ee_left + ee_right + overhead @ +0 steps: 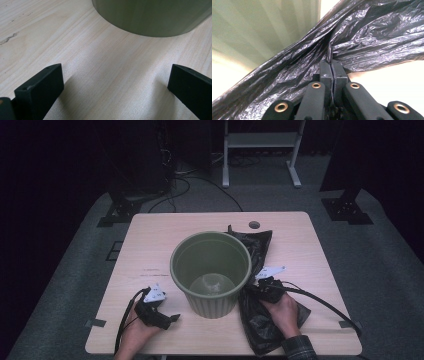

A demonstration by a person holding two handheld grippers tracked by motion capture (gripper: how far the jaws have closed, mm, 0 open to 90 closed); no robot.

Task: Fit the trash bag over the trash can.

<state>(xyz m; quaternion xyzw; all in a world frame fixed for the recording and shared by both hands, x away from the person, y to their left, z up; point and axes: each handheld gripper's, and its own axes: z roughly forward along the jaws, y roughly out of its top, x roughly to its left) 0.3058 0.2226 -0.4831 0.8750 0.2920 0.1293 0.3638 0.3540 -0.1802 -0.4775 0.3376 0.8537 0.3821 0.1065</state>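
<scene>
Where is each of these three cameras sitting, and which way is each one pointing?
High view: above the person's side, looking forward and down on the table, green bin and black bag; both forearms show, left gripper and right gripper.
Left gripper view: on the left gripper, low along the tabletop at the bin's base; jaws apart.
Right gripper view: on the right gripper, jaws pinching the bag beside the bin.
All three share the bin.
</scene>
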